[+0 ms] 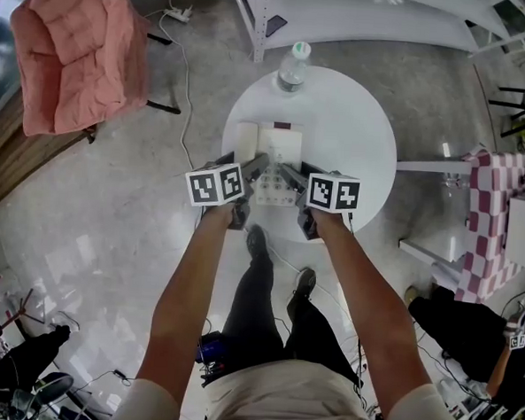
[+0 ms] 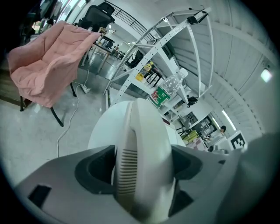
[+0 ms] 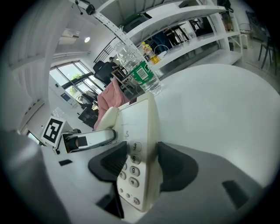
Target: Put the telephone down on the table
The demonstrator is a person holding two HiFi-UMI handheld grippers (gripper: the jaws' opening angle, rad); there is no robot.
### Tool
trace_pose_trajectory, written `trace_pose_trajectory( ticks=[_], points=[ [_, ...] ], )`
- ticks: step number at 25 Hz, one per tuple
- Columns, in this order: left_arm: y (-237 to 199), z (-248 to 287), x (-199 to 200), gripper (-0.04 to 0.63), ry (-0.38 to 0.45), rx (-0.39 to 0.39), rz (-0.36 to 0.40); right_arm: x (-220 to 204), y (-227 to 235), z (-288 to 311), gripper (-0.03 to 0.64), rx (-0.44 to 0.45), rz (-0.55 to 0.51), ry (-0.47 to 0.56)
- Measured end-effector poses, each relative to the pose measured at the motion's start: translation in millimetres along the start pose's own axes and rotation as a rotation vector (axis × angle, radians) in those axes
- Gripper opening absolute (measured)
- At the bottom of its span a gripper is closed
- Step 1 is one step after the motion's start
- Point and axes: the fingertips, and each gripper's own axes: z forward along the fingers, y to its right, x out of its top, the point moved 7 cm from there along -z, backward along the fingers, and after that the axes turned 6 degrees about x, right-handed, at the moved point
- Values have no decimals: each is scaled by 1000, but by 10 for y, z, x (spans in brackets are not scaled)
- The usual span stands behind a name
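A cream telephone (image 1: 275,154) with its handset on the left side is over the near part of the round white table (image 1: 360,131). My left gripper (image 1: 256,167) is shut on the handset (image 2: 142,144), a dark pad pressing each side. My right gripper (image 1: 291,175) grips the phone's right edge. In the right gripper view one pad lies on the keypad face (image 3: 131,164) and the other on the underside, so that gripper (image 3: 142,164) is shut on the base. Whether the phone rests on the tabletop I cannot tell.
A clear water bottle (image 1: 293,69) with a green label stands at the table's far edge. A pink padded chair (image 1: 78,42) is at the far left, white shelving (image 1: 372,16) behind the table, and a checkered seat (image 1: 488,218) at the right. A person (image 1: 468,328) sits on the floor at the right.
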Motion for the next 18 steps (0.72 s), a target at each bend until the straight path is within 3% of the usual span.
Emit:
trace_pose_trajectory(
  ticks=[5,9,18],
  points=[
    [49,-115,-41,359,24,13,19,-6,11,-116,155,-47,-29,-3],
    [24,-308,-23,359,56,16,-8,13,-14,-234,147,-84,-52,-3],
    [81,-1126,99,359,175,53,-7,108,-287,-796,123,-95,-111,70]
  ],
)
